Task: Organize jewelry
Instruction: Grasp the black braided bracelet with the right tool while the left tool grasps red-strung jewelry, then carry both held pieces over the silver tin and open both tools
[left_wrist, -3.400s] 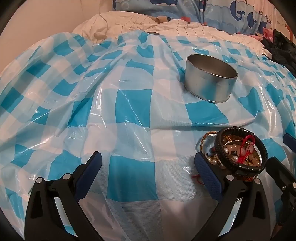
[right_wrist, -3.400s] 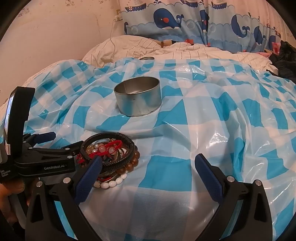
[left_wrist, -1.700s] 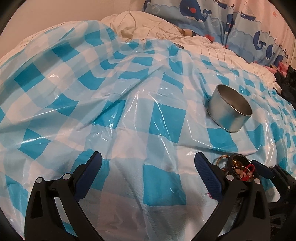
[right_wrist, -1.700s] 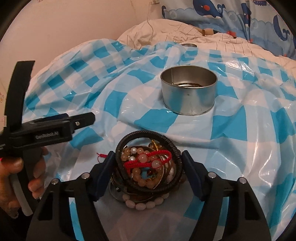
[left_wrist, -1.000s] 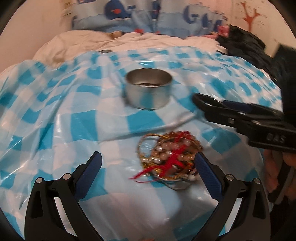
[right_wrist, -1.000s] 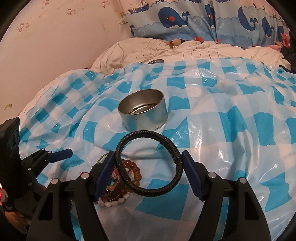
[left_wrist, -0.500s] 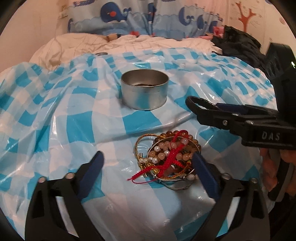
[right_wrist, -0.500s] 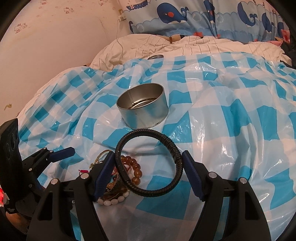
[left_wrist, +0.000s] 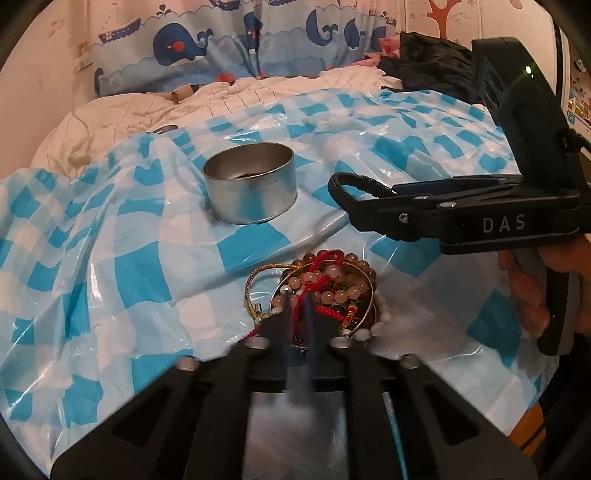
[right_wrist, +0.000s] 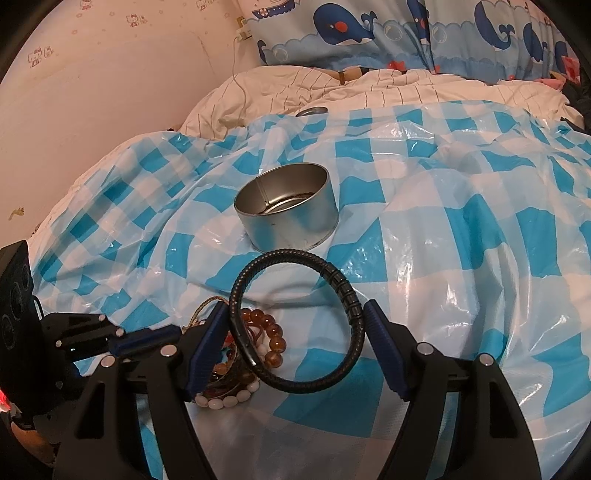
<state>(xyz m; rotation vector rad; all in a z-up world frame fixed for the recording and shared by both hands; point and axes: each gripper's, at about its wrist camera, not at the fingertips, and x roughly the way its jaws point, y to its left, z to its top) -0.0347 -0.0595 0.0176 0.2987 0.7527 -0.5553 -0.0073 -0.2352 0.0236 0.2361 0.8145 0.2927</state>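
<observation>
A pile of bead, gold and red-cord bracelets (left_wrist: 328, 291) lies on the blue-checked plastic sheet (left_wrist: 140, 273). My left gripper (left_wrist: 296, 301) is shut at the pile's near side, with the red cord bracelet (left_wrist: 325, 275) pinched between its tips. In the right wrist view it reaches into the pile (right_wrist: 240, 354) from the left, as the left gripper (right_wrist: 147, 341). My right gripper (right_wrist: 293, 314) is shut on a black braided bracelet (right_wrist: 288, 254), held up above the sheet. In the left wrist view the same black bracelet (left_wrist: 343, 184) shows at the right. A round metal tin (left_wrist: 251, 184) (right_wrist: 288, 206) stands beyond.
A white quilt (right_wrist: 332, 92) and a whale-print pillow (right_wrist: 351, 33) lie behind the sheet. Dark clothing (left_wrist: 428, 62) is heaped at the back right. A small metal lid (right_wrist: 314, 110) rests at the sheet's far edge. A wall (right_wrist: 110, 74) runs along the left.
My left gripper has gone from wide open to shut on the red cord at the pile. The right gripper has kept still, holding the black bracelet up.
</observation>
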